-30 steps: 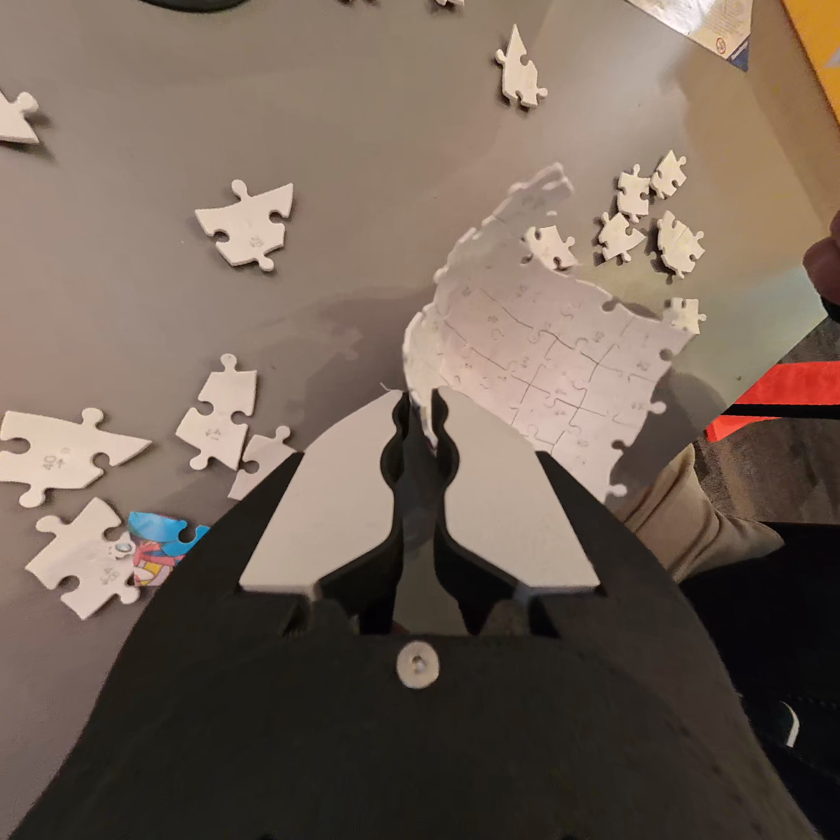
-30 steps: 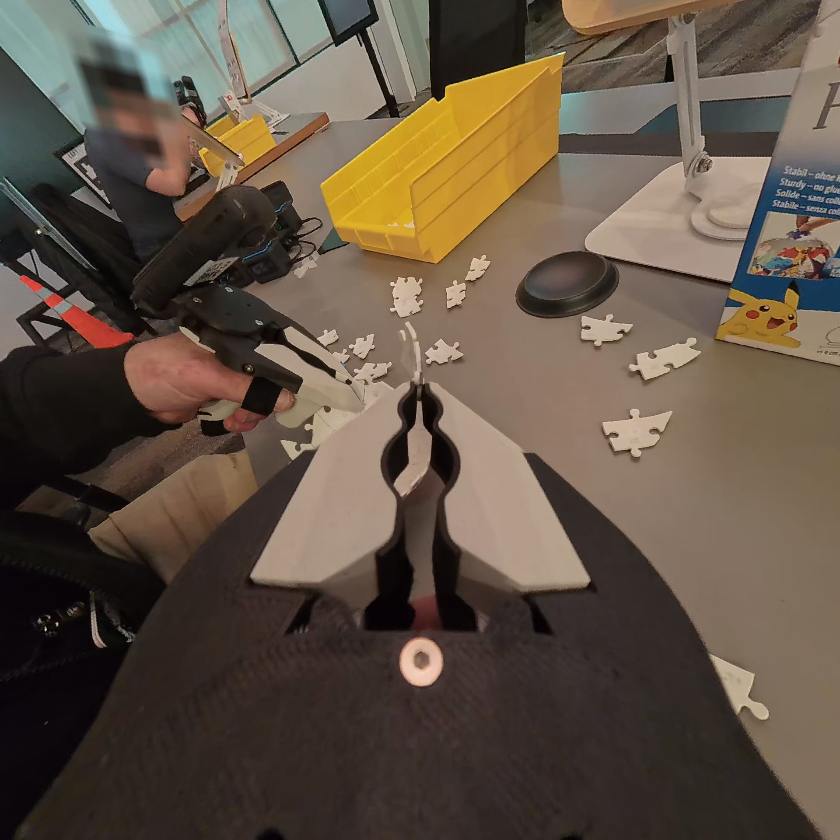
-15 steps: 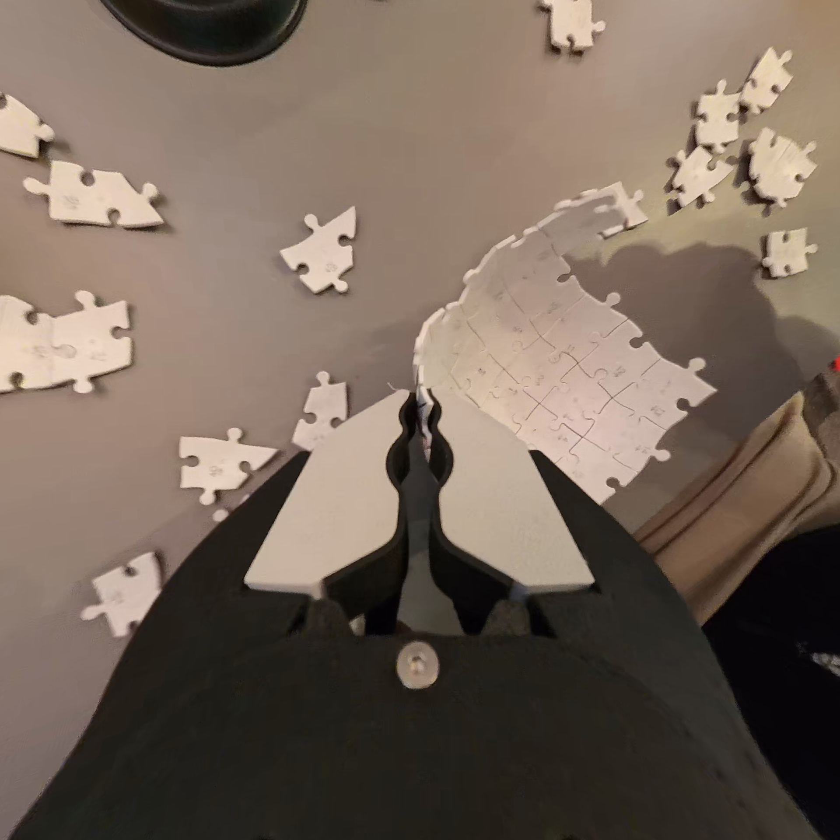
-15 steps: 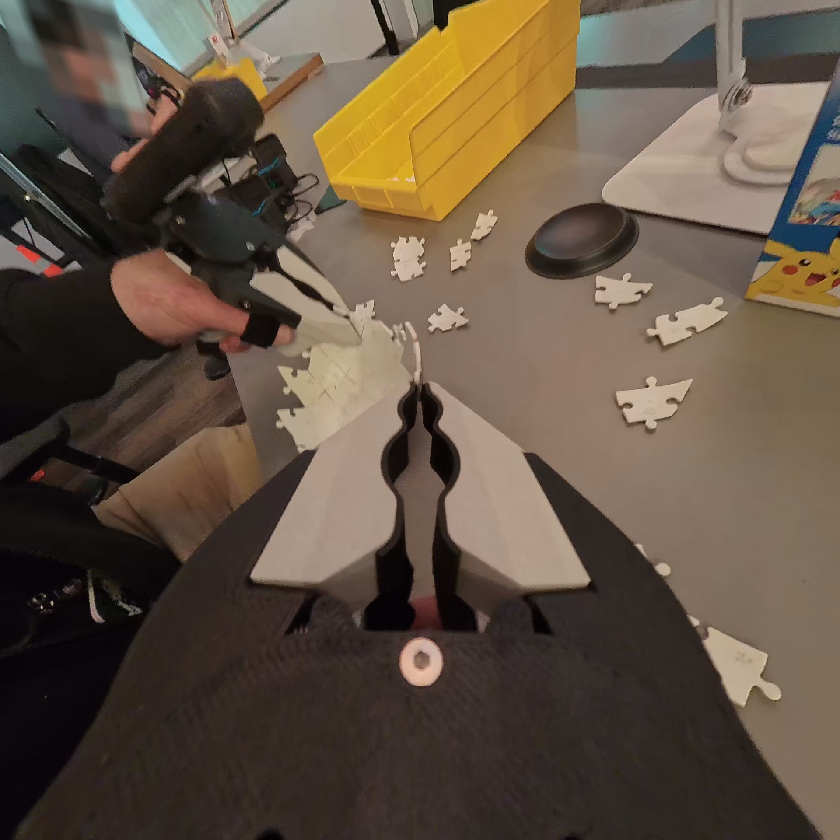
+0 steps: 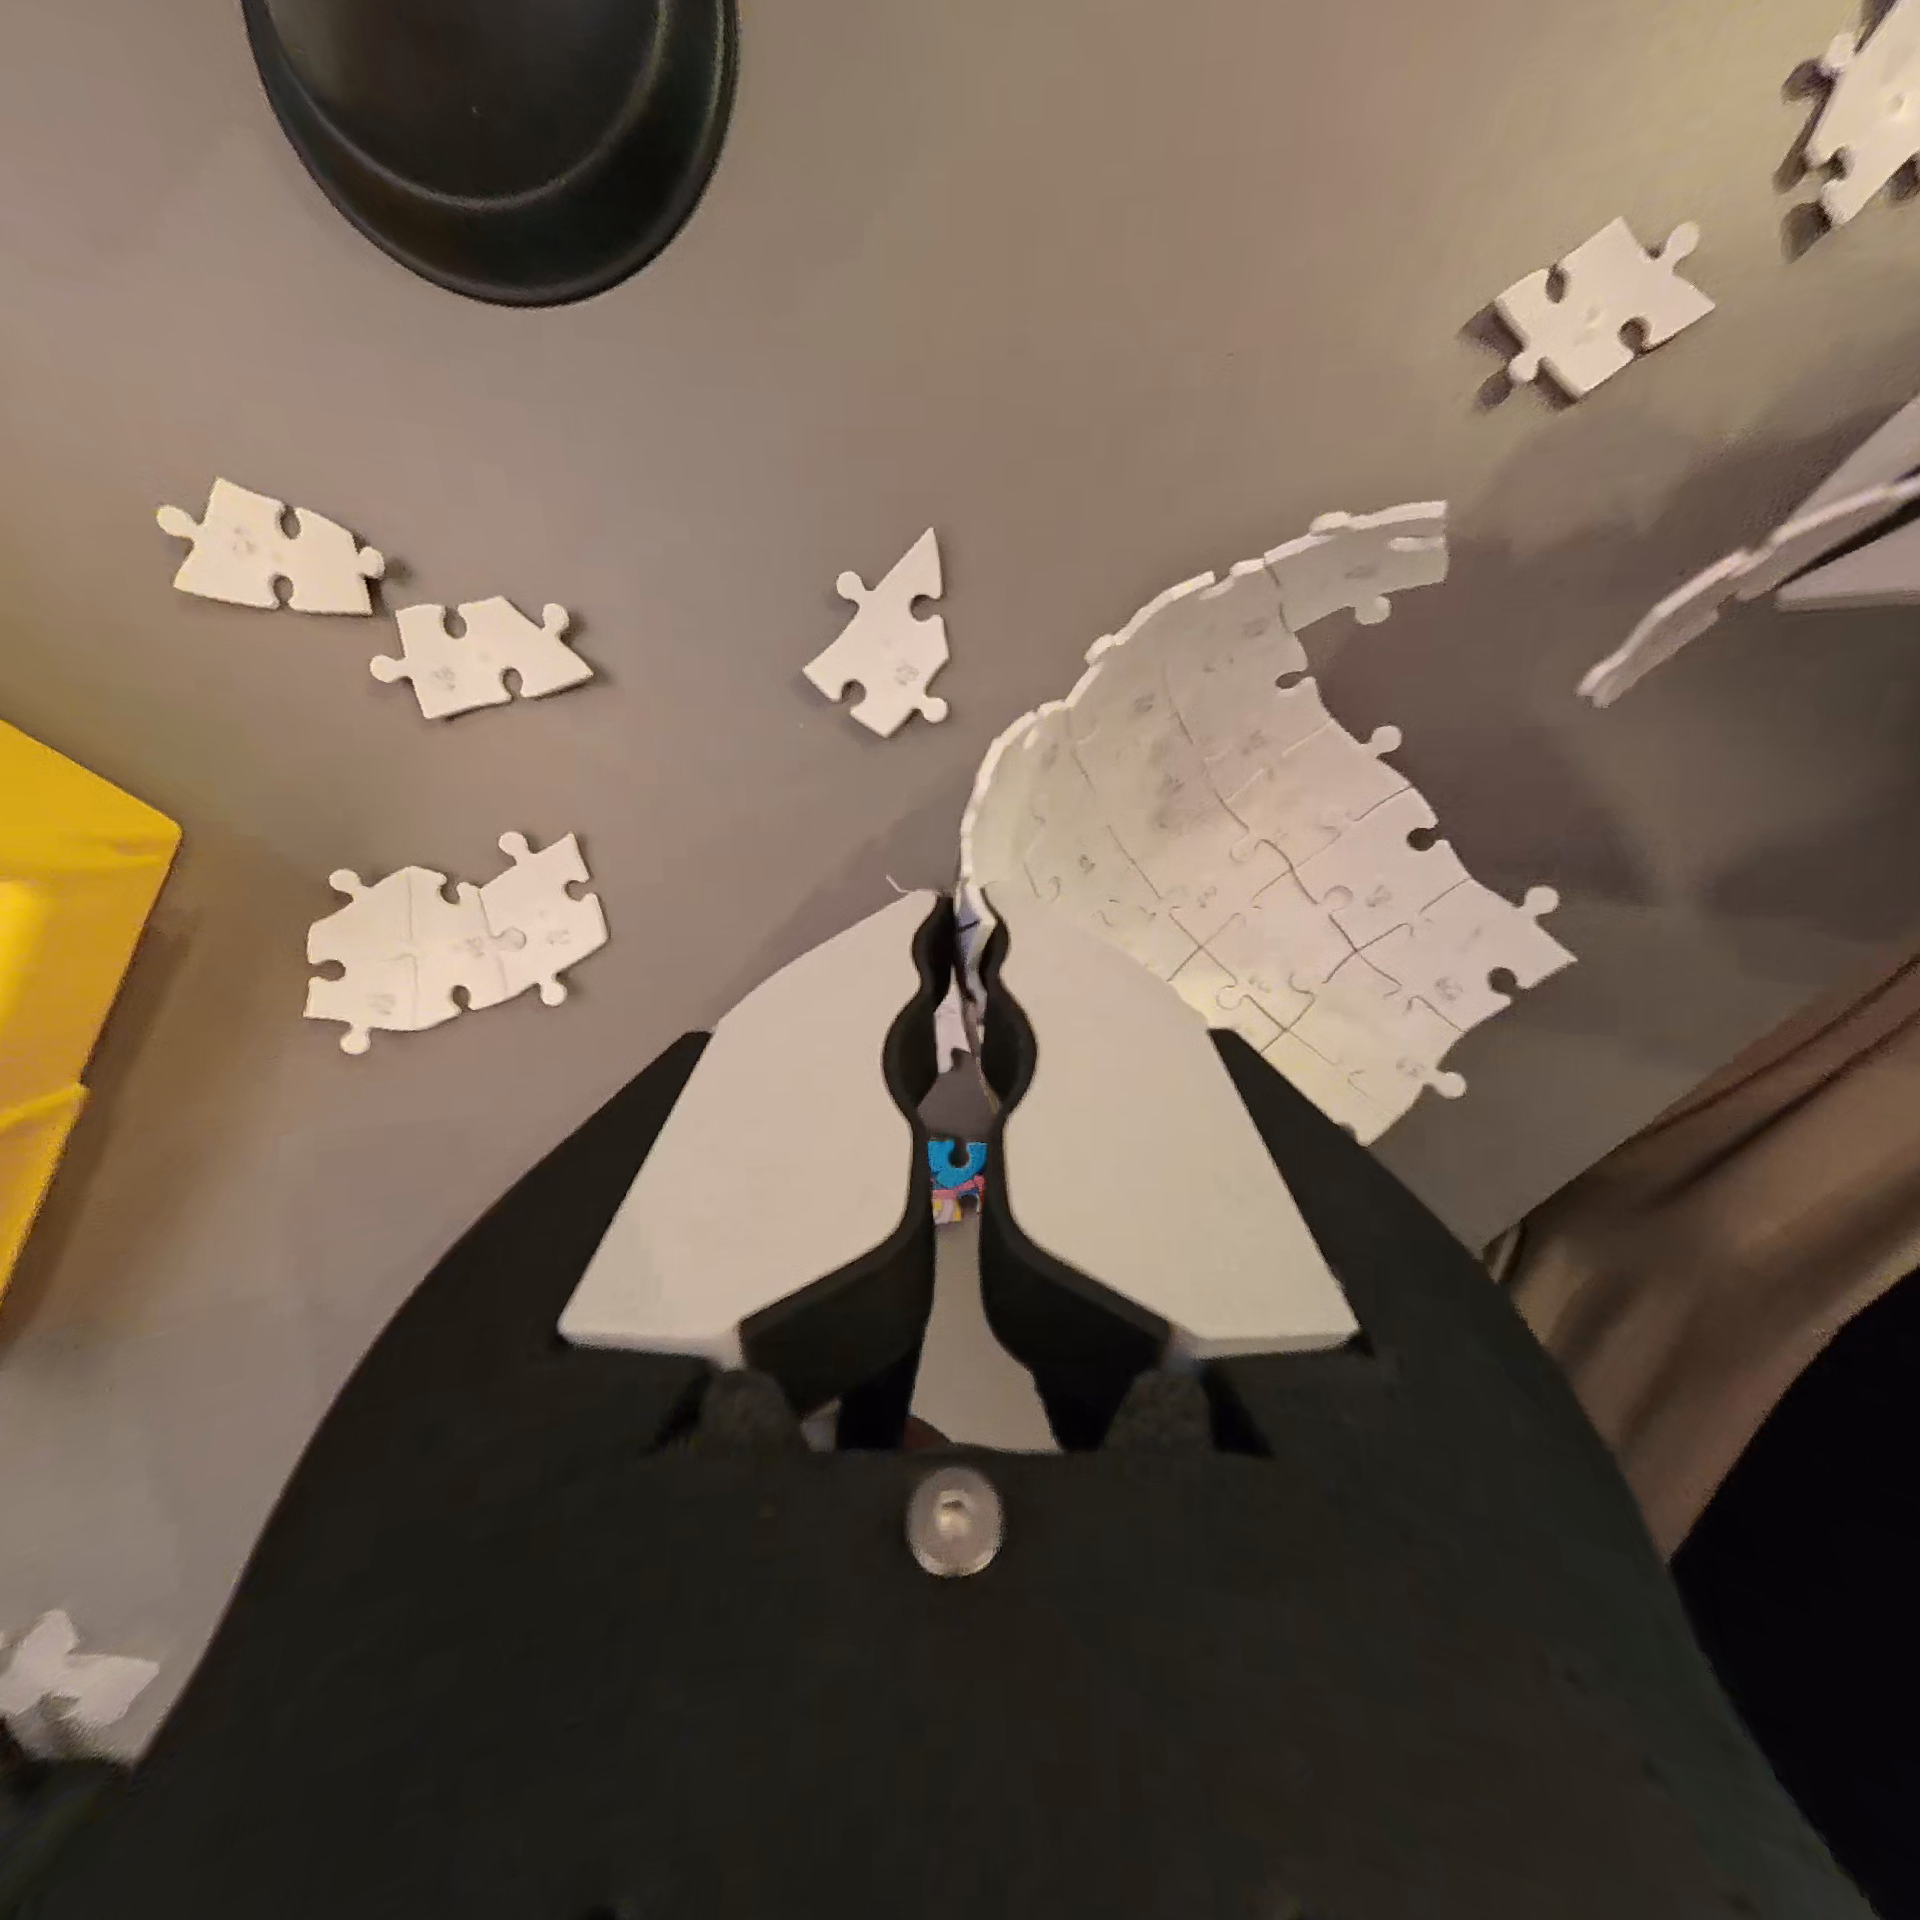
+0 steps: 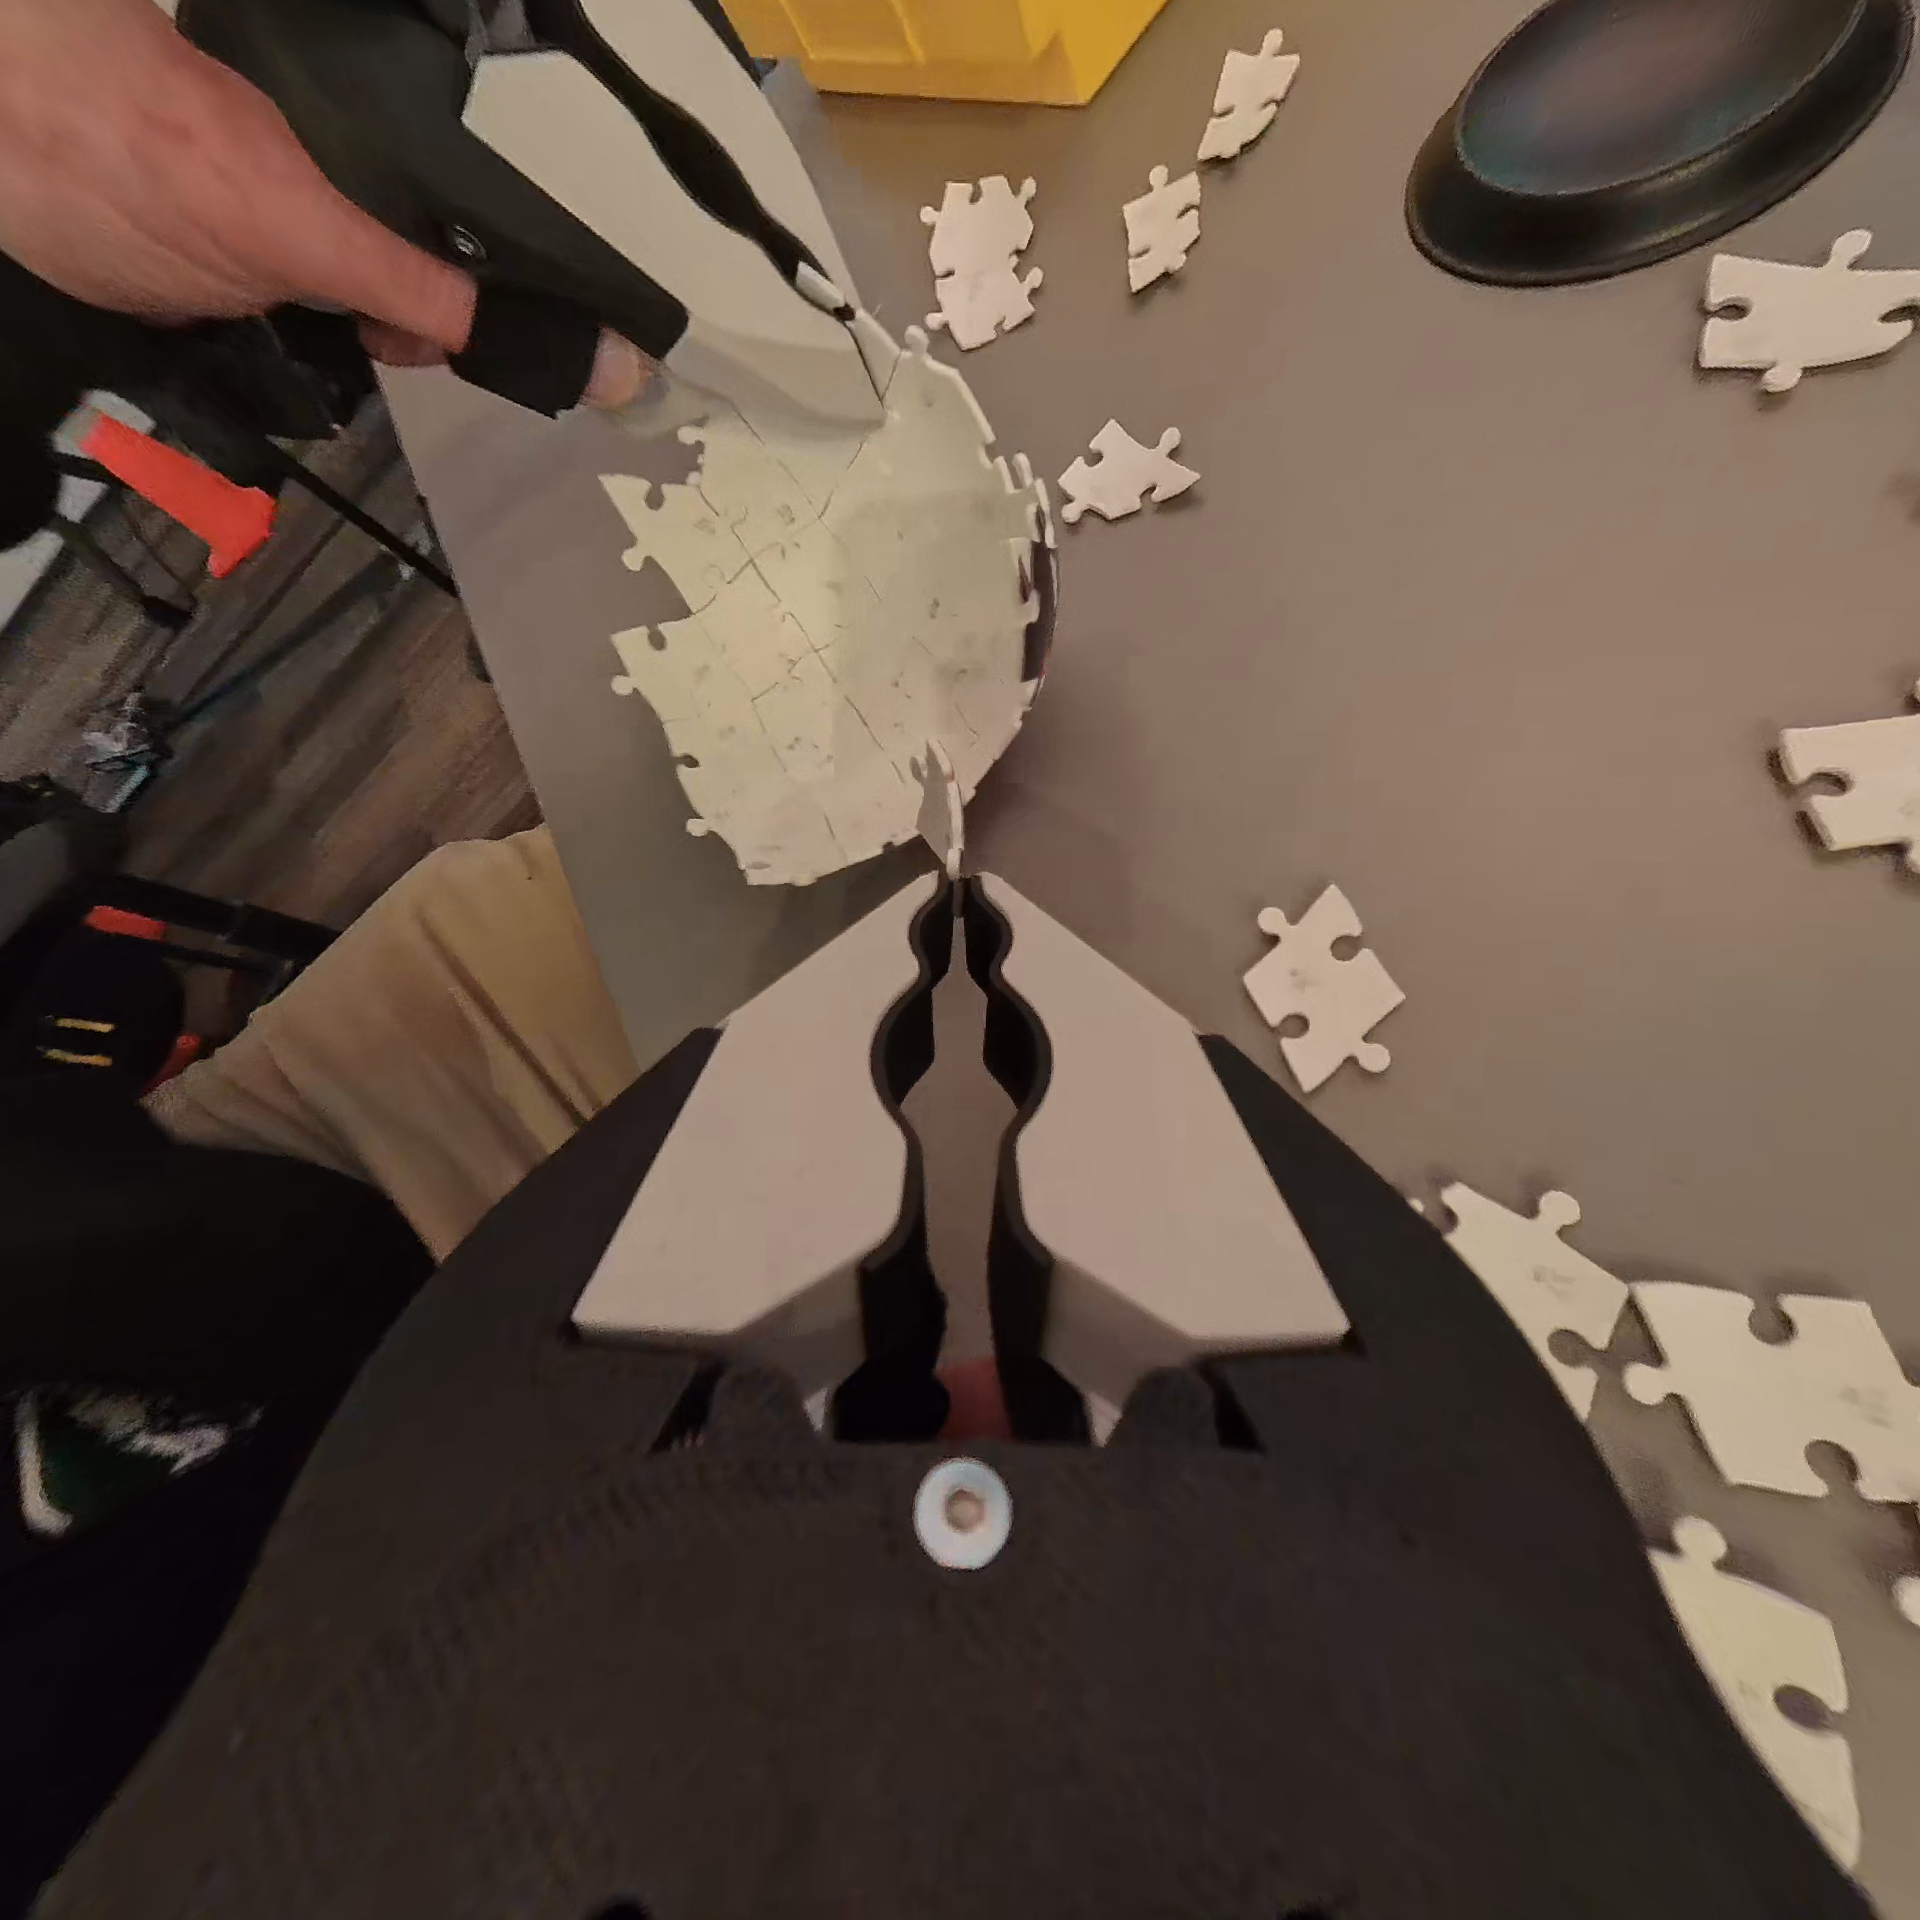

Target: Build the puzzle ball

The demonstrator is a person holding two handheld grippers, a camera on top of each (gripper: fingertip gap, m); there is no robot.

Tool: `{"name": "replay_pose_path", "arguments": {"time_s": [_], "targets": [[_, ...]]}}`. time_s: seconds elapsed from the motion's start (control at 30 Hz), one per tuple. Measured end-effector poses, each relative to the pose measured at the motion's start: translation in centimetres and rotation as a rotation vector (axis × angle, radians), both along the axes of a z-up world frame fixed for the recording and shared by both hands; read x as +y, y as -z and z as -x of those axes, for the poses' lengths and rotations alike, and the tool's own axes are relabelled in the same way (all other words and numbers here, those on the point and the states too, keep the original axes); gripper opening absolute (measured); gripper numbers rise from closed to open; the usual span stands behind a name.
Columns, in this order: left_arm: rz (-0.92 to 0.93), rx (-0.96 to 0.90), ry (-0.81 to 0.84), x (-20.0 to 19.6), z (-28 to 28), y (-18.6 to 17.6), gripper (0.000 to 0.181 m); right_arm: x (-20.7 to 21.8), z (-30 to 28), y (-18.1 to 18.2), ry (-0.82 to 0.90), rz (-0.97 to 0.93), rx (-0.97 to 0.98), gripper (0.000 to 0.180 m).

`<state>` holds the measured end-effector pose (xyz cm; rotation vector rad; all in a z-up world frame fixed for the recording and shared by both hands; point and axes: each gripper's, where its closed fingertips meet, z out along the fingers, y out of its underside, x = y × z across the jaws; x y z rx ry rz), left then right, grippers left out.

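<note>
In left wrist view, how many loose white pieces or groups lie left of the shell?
5: two upper left, one beside the shell, one group near the yellow bin, one blurred bottom left. The left gripper may hide more.

— What colour is the shell I'm holding?

— My curved puzzle shell (image 6: 831, 623) shows plain white inside, seamed with thin grey lines; its outer rim has dark print.

— And the loose pieces (image 5: 883, 644)?

— White backs up, on my grey table (image 5: 1039, 364).

— Anything brighter?

— A yellow bin (image 5: 62, 935), a black round dish (image 6: 1652, 135), and one blue-and-pink printed piece (image 5: 956, 1179) between my grey, black-lined fingers (image 5: 790, 1122).
</note>
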<state>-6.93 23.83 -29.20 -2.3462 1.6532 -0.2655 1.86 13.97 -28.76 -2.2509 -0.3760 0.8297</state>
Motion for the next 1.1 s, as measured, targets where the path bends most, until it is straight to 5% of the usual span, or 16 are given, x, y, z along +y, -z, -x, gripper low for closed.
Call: {"name": "replay_pose_path", "arguments": {"time_s": [1.1], "targets": [[-0.116,0.301,0.145,1.2,-4.3,-0.5,0.003,2.7,-0.5,3.8,0.268,0.098,0.03,0.005]]}}
